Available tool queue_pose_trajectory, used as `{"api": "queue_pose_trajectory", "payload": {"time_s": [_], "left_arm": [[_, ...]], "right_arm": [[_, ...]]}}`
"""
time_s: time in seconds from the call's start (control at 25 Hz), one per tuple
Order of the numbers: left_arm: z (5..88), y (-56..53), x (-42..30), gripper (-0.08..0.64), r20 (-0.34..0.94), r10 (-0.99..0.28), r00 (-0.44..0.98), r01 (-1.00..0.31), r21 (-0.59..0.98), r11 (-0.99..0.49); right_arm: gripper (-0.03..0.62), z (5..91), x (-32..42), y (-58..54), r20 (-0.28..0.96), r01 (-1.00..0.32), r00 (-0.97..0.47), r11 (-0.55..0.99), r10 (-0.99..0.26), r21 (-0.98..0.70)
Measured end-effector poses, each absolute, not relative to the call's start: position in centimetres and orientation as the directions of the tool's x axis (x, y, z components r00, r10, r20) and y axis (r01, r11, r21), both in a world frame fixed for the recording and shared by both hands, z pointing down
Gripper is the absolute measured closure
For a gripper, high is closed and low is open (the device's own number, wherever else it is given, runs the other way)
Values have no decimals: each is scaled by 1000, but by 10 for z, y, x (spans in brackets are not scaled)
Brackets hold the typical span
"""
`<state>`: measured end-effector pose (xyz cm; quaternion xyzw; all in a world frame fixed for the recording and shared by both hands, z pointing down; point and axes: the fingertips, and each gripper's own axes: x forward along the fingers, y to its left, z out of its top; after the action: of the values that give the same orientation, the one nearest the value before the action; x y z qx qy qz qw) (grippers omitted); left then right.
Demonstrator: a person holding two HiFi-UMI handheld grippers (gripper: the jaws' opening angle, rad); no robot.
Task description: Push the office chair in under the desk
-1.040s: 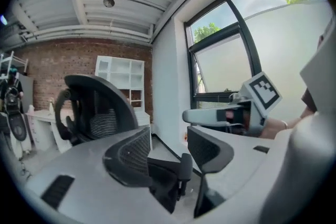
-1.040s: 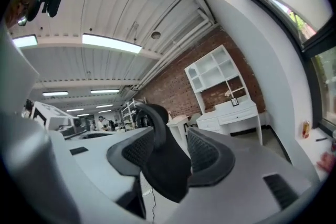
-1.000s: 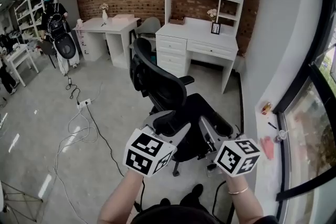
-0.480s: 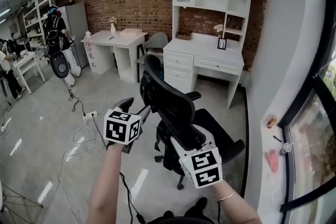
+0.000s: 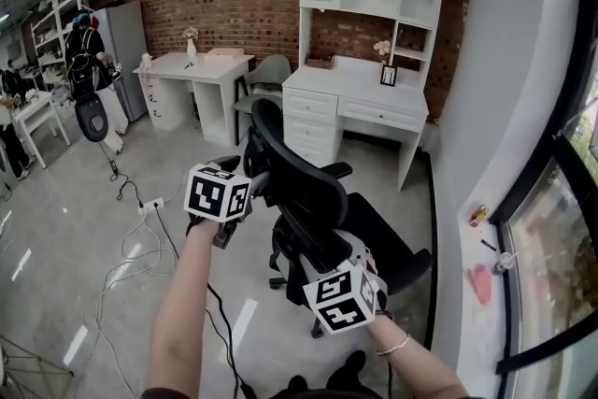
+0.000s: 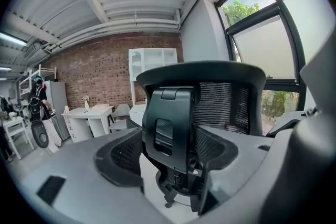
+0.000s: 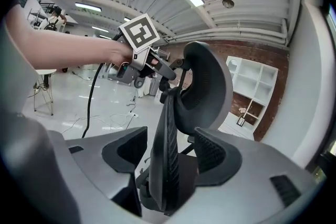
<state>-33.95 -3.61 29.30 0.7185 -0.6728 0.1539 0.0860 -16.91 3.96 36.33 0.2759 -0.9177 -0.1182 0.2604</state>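
Note:
A black mesh office chair [image 5: 313, 201] stands on the grey floor a little in front of the white desk with a hutch [image 5: 360, 98], its back turned to me. My left gripper [image 5: 250, 179] is at the upper left of the backrest. Its jaws are opening, and the backrest's centre bracket [image 6: 170, 131] sits between the pads [image 6: 118, 157] with gaps showing. My right gripper [image 5: 352, 249] is lower, at the backrest's right edge. That edge [image 7: 167, 165] runs between its wide-spread pads [image 7: 215, 157] without being pressed.
A second white desk [image 5: 192, 70] with a grey chair [image 5: 266, 75] stands at the back left. Cables and a power strip [image 5: 149, 203] lie on the floor to the left. A person with a backpack [image 5: 86, 61] is at the far left. A window sill [image 5: 481, 248] runs along the right.
A second ago both grippers were low over the chair's seat. The left one has since risen to the upper backrest and the right one has moved to the backrest's lower right edge.

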Motion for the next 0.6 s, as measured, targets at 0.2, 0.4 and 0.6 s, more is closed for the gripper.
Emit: {"api": "queue_pose_trajectory", "payload": {"time_s": [0.2, 0.4, 0.6], "left_arm": [[300, -46, -340, 275, 359, -933, 21, -988, -135, -74], [300, -43, -339, 281, 376, -926, -23, -980, -190, -52], [299, -31, -319, 279, 348, -937, -13, -982, -180, -53]], "right_arm": [[336, 376, -171, 33, 461, -444, -683, 823, -567, 353], [404, 381, -168, 34, 473, -428, -677, 824, -564, 371], [446, 384, -149, 33, 475, -435, -677, 826, -562, 358]]}}
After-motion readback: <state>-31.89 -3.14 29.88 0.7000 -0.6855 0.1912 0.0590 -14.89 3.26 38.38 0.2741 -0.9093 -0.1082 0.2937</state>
